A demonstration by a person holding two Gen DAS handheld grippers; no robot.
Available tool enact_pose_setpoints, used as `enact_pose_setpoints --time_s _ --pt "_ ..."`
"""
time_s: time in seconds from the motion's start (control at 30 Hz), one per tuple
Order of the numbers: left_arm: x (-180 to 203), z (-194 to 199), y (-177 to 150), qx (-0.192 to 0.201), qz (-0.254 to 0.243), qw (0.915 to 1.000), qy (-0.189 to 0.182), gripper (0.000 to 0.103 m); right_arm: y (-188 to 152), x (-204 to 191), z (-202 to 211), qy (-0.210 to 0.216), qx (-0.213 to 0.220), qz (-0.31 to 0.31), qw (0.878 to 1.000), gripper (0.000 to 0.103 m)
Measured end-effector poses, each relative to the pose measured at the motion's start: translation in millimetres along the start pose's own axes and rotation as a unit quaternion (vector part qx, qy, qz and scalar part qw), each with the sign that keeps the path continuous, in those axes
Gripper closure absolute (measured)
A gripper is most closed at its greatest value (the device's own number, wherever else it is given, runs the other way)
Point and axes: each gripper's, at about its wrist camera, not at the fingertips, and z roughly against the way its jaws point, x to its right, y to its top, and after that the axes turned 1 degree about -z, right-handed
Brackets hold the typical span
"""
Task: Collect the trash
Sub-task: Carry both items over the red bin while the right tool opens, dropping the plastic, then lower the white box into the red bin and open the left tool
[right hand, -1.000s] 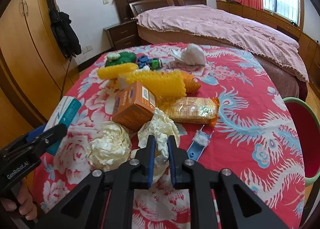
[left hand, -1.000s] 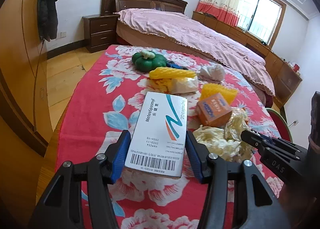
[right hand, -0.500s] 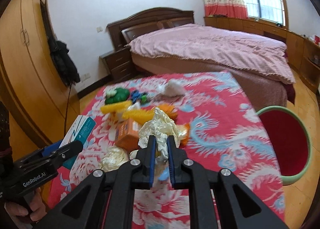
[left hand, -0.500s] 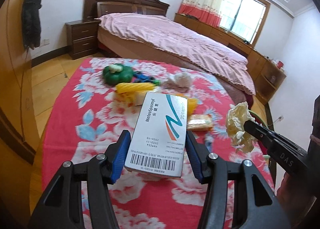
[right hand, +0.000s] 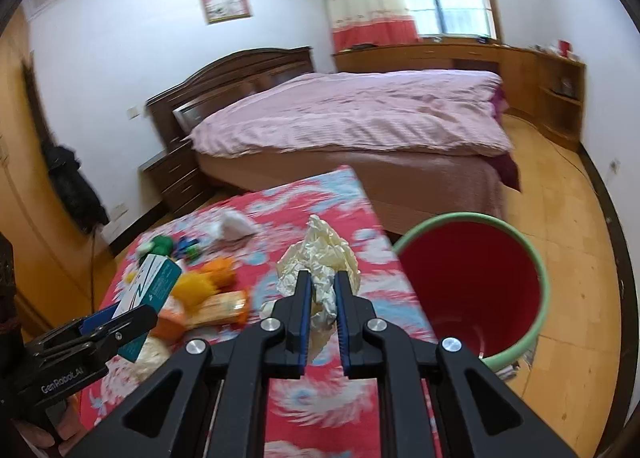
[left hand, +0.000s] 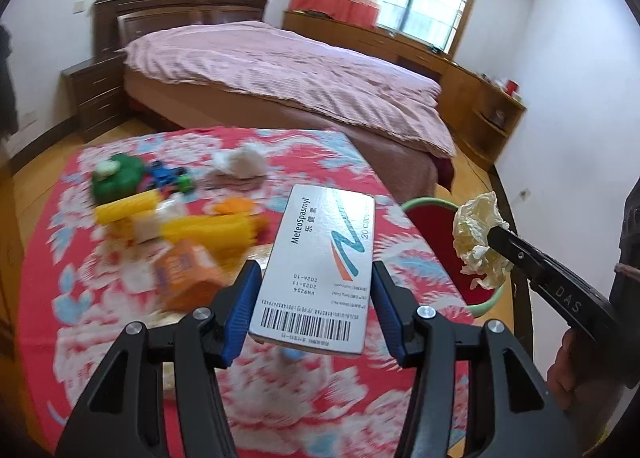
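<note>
Red inside and green-rimmed, the bin (right hand: 472, 286) stands on the floor just right of the right gripper (right hand: 320, 298), which pinches crumpled cream paper (right hand: 320, 258). Farther left, the left gripper (left hand: 314, 298) clamps the medicine box (left hand: 320, 266) lengthwise, pointing forward.
</note>
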Motion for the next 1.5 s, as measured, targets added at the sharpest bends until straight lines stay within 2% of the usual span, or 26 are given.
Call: enact_pose_setpoints --time_s 0.33,0.67,0.73,0.9,1.07,1.33,1.5 --pt "66 -59 19 -0.032 -0.056 0.9975 -0.029 0.047 -2 88 -27 -0.057 -0.011 -0.078 0.995 0.090" --pt "115 -121 22 -0.065 -0.094 0.9925 -0.043 0.047 -12 149 -63 -0.093 -0.036 -0.107 0.989 0.086" --pt "123 -129 21 -0.071 -0.101 0.9913 -0.043 0.047 -14 156 -64 -0.095 -0.033 -0.112 0.989 0.086" --pt "138 -147 21 -0.080 -0.114 0.9891 -0.048 0.047 -15 170 -66 -0.098 -0.025 -0.130 0.986 0.075" --pt "153 -156 20 -0.081 -0.130 0.9868 -0.053 0.047 -17 180 -62 -0.095 -0.018 -0.142 0.985 0.070" --pt "167 -157 24 -0.074 -0.139 0.9853 -0.065 0.045 -19 188 -48 -0.092 -0.004 -0.155 0.984 0.069" --pt "163 -152 19 -0.079 -0.146 0.9848 -0.052 0.044 -19 189 -41 -0.089 0.002 -0.157 0.984 0.069"
